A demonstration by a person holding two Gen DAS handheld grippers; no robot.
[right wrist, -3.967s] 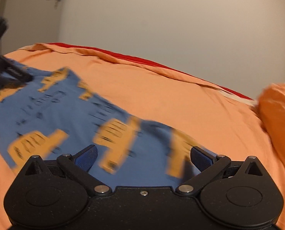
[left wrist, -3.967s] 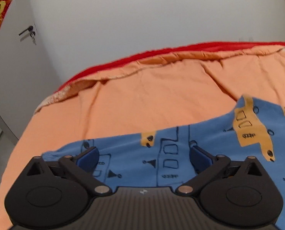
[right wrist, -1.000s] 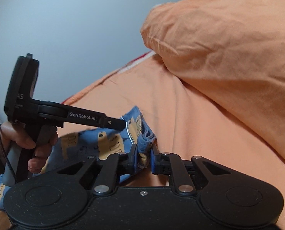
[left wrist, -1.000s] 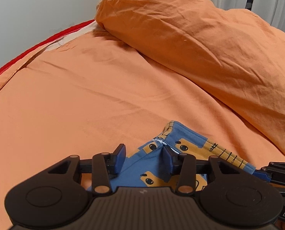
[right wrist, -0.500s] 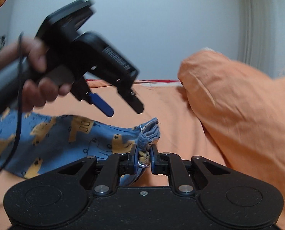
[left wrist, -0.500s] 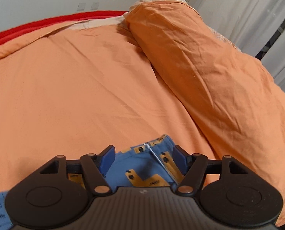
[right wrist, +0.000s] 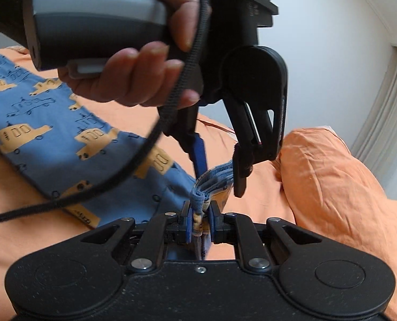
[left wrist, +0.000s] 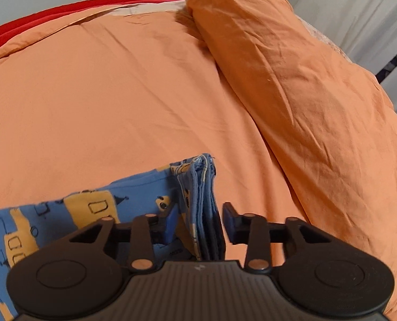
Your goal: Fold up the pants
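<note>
The pants (right wrist: 46,131), blue with yellow vehicle prints, lie spread over the orange bedsheet (left wrist: 118,93), and their bunched layered edge (left wrist: 202,200) stands up between the jaws of both tools. The right gripper (right wrist: 200,223) is clamped on that bundle: its blue pads press the stacked hems from either side, with the folds fanning out just ahead of the tips. The left gripper (left wrist: 199,220) comes at the same bundle from above, and its jaws have just been closing around it, yet a visible gap remains on the right-hand side of the cloth, so its pads do not yet press. In the right wrist view the left tool hangs directly in front of the right jaws, held by a hand (right wrist: 134,53) with a black cable (right wrist: 150,139) trailing down from it. As a judgement, the fold is partway: the hem ends appear gathered together into one stack (several layers can be counted), while most of the garment trails flat to the left of the jaws and has not been doubled over. Carrying the gathered end across and smoothing the result likely remains. How much of the pants lies beyond the left edge of each view is cut off, the waistband cannot be made out, and the cloth beneath the gripper bodies is hidden. A rumpled orange duvet (left wrist: 305,93) rises to the right of the jaws.
</note>
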